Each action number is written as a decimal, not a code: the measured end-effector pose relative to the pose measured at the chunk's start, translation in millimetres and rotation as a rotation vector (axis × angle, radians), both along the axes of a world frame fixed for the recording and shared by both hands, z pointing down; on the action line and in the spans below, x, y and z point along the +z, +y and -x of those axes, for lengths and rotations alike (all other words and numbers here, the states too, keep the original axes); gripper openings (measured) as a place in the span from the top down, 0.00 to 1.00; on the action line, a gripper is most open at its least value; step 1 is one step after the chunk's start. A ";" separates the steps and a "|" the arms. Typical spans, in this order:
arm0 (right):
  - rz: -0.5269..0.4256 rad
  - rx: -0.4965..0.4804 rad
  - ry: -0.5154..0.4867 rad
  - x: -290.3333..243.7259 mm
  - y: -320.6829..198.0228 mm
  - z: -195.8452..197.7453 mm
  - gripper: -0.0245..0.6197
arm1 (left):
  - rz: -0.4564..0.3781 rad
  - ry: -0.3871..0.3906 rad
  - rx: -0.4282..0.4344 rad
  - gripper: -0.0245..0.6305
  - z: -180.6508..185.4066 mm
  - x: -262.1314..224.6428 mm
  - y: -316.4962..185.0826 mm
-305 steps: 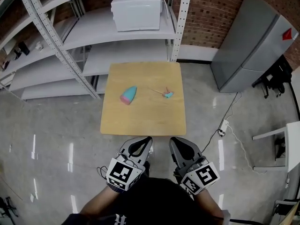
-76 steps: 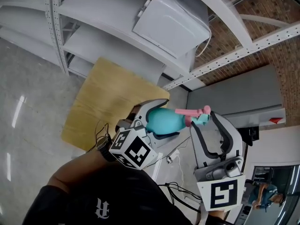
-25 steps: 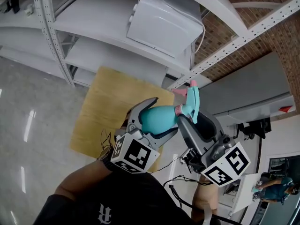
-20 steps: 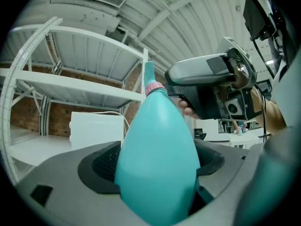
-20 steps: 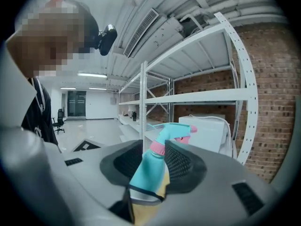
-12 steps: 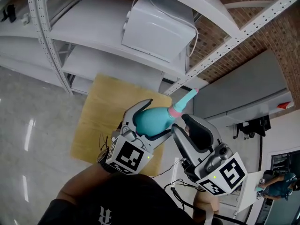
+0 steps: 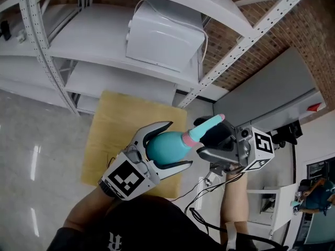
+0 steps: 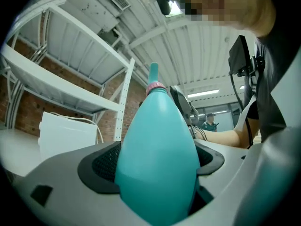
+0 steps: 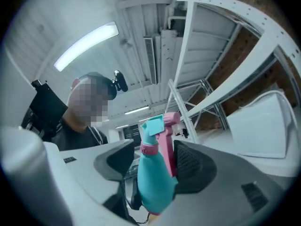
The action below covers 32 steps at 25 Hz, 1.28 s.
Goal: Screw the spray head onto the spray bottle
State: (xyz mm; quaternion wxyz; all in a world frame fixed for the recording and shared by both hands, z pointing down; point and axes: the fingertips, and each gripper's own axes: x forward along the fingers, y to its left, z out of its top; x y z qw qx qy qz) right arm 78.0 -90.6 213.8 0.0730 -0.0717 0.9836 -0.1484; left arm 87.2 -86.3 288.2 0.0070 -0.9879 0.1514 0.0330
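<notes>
Two grippers meet at one bottle (image 7: 163, 146), held in the air above the table (image 7: 120, 124). The right gripper (image 9: 154, 164) has just been opening its jaws. The head (image 9: 164, 135) stands between them, its pink trigger against one pad and a gap at the other, so nothing is clamping it now. The left gripper (image 7: 179, 143) grips the bottle's wide belly, both pads pressed on it. The pink collar (image 8: 155, 86) sits at the bottle's neck, and the head stands on top of it. This release probably means either a fresh grip for another turn or a thread already tight; which one, I cannot tell. By count there are one bottle, one head, one collar, two grippers and one table.
</notes>
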 end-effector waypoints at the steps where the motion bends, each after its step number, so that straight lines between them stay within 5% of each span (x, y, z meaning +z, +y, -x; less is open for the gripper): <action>1: -0.017 -0.012 0.010 -2.7 0.8 3.4 0.59 | 0.007 0.003 0.006 0.29 -1.2 -0.7 0.9; 6: -0.041 -0.032 0.047 -2.9 1.0 4.5 0.60 | 0.023 -0.003 0.019 0.29 -0.8 1.0 1.8; 9: -0.054 0.005 0.089 -1.2 -0.9 5.9 0.81 | 0.036 0.002 -0.009 0.29 2.8 4.3 -5.5; 22: -0.272 0.173 0.347 -2.2 4.4 4.5 0.85 | 0.022 -0.023 -0.035 0.29 3.0 4.9 -12.8; 26: -0.224 0.218 0.408 0.6 1.4 5.0 0.85 | 0.010 -0.050 -0.093 0.29 3.3 8.5 -17.8; 32: -0.151 0.469 0.495 10.3 -15.3 6.7 0.85 | 0.011 -0.099 -0.302 0.29 9.0 22.1 -39.4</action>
